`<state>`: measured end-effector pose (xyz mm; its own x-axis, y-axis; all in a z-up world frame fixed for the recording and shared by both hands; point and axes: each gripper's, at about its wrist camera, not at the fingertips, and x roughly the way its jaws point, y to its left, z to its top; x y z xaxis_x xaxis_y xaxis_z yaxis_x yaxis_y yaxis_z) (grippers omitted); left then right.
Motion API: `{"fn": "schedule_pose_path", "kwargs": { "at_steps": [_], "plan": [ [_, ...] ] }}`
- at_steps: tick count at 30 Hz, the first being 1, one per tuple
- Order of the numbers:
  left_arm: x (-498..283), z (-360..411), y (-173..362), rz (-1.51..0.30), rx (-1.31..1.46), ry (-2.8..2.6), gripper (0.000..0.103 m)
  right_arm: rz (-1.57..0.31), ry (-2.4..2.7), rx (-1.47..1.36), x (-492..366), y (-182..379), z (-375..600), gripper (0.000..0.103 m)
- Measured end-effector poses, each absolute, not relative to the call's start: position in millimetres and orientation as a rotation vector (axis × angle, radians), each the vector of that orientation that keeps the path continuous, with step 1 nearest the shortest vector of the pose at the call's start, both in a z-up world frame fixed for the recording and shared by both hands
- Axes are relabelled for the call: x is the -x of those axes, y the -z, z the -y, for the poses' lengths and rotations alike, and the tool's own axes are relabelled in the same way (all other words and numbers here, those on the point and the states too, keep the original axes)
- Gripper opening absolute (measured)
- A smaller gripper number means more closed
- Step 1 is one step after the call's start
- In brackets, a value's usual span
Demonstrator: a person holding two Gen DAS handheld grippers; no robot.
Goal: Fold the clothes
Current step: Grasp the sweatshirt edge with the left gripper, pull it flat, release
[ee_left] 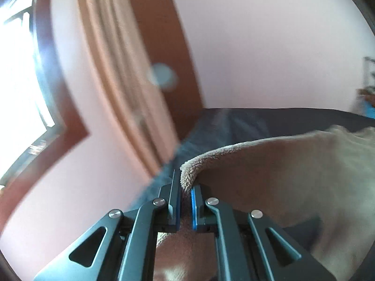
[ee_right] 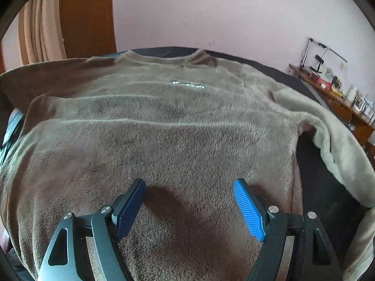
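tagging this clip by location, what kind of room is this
Most likely a bedroom at home. The fleece sweater is spread on what looks like a bed with a dark sheet. A curtain hangs beside a wooden door, and a cluttered wooden side shelf runs along the pink wall.

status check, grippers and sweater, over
Left gripper shut on sweater edge. Right gripper open above sweater front. Nothing in the way.

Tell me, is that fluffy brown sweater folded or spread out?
Mostly spread: the sweater lies flat on the bed, one edge pinched up by the left claw.
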<state>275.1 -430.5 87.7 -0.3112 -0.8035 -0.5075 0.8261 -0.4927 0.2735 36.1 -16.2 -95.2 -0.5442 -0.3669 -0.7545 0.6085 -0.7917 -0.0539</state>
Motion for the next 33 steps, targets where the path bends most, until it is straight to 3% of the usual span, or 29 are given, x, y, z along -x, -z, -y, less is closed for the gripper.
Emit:
{"fn": "schedule_pose_path", "kwargs": {
  "at_steps": [6,8,10,11,13,14,22,27,33],
  "plan": [
    [-231,476,-42,-0.116,-0.897,1.849,0.012,-0.44,2.317,-1.029,-36,99,13,0.079],
    [-228,478,-28,-0.15,-0.963,1.836,0.022,-0.439,2.311,-1.032,-36,99,13,0.079],
    [-230,471,-20,-0.211,-1.021,1.878,0.049,-0.433,2.302,-1.039,-36,100,12,0.079],
    [-234,468,-19,-0.237,-1.023,1.896,0.053,-0.43,2.296,-1.044,-35,101,12,0.079],
    [-243,463,-20,-0.284,-1.003,1.925,0.075,-0.421,2.284,-1.055,-34,101,12,0.08],
    [-250,461,-22,-0.304,-0.99,1.931,0.08,-0.415,2.282,-1.058,-33,101,12,0.08],
    [-262,401,-47,-0.3,-0.914,2.081,0.081,-0.473,2.201,-1.054,-43,102,8,0.083],
    [-204,343,-47,-0.185,-1.011,2.261,0.082,-0.538,2.092,-1.116,-47,98,-3,0.084],
    [-122,317,-29,-0.092,-1.135,2.262,0.082,-0.531,2.158,-1.056,-19,55,-2,0.084]
  ]
}}
